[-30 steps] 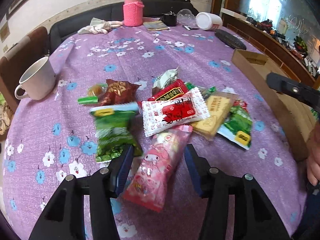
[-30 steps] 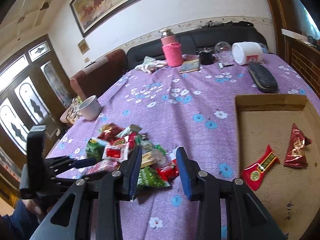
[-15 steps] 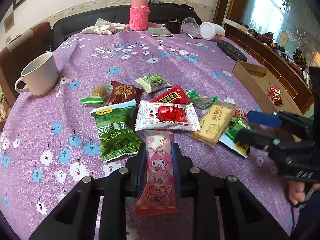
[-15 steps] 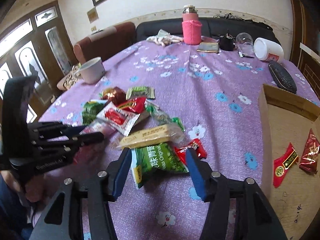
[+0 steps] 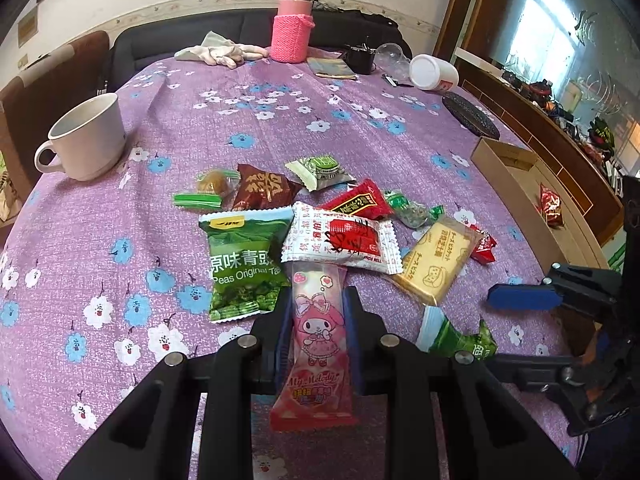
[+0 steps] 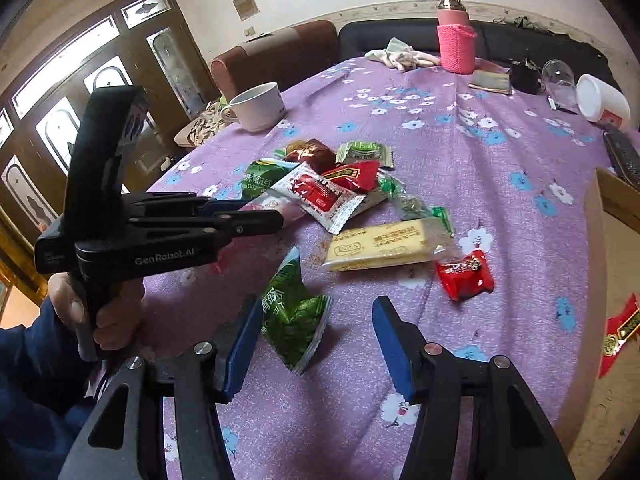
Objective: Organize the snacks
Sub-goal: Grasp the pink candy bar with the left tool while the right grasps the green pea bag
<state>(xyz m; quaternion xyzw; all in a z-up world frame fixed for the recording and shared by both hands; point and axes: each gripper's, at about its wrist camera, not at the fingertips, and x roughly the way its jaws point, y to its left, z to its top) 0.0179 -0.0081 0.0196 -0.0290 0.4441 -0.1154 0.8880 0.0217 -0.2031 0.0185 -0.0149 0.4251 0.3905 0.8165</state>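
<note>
Glossy plastic snack wrappers; matt cloth tablecloth; knit bottle sleeve.

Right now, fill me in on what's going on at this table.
A person is sorting snacks with two handheld grippers. The left gripper is shut on a long pink cartoon-print snack packet at the near edge of the pile. The right gripper stands open around a crumpled green pea packet on the purple flowered tablecloth, not yet gripping it. The shallow cardboard box beside the pile already holds at least one dark red wrapped snack.
</note>
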